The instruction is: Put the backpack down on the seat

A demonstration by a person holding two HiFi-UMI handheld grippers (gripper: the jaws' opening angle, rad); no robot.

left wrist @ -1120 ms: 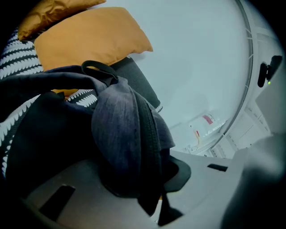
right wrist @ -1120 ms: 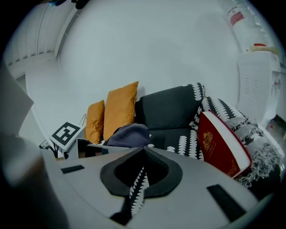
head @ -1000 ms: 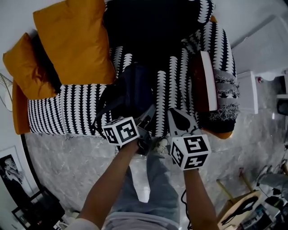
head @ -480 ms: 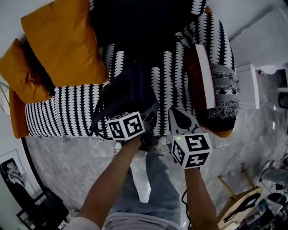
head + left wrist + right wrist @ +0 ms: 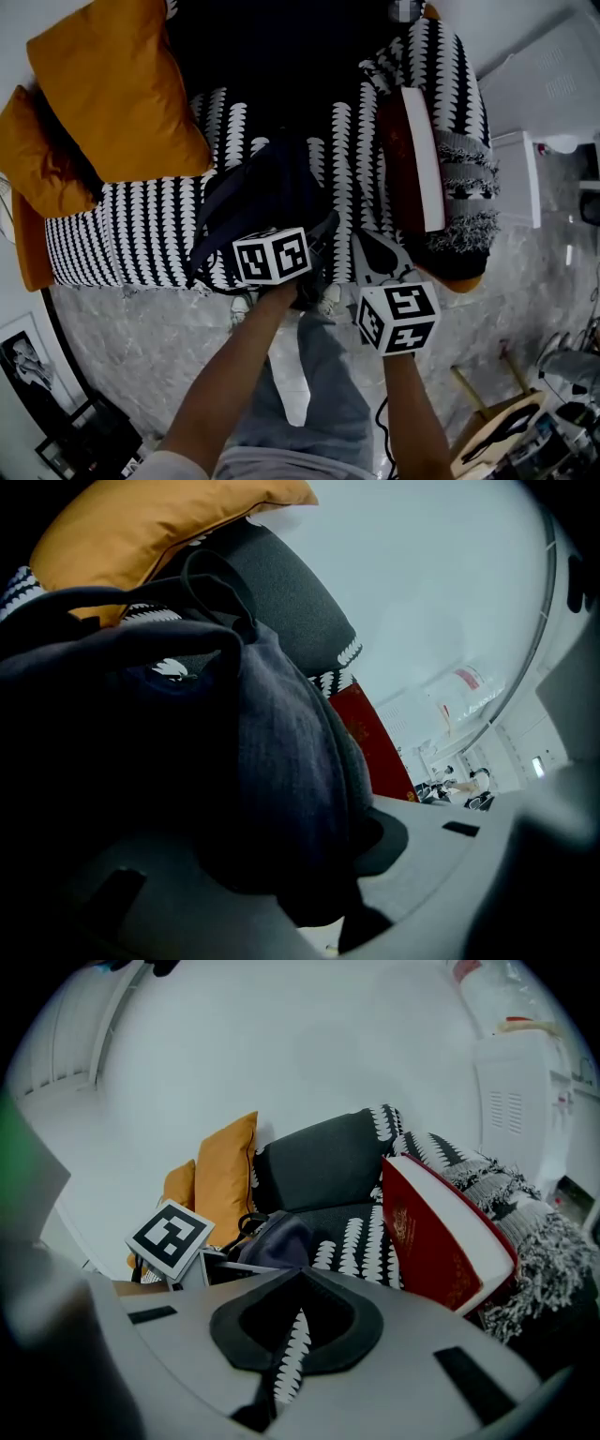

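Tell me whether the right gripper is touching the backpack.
Apart. The head view shows a strip of seat between the right gripper and the backpack; the right gripper view shows its jaws shut on nothing.

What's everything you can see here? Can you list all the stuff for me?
sofa: one, black with white pattern, across the top of the head view
cushions: two, orange, at the sofa's left end
backpack: one, dark, on the middle of the seat
book: one, red with white page edges, on its edge at the sofa's right end
throw: one, grey, fringed, beside the book
cabinet: one, white, right of the sofa
floor: grey, marbled, in front of the sofa
arms: two, reaching towards the sofa
legs: blue-grey trousers, below the arms
left gripper: one, grey, jaws have just been opening, backpack cloth between them
right gripper: one, grey, jaws together, empty
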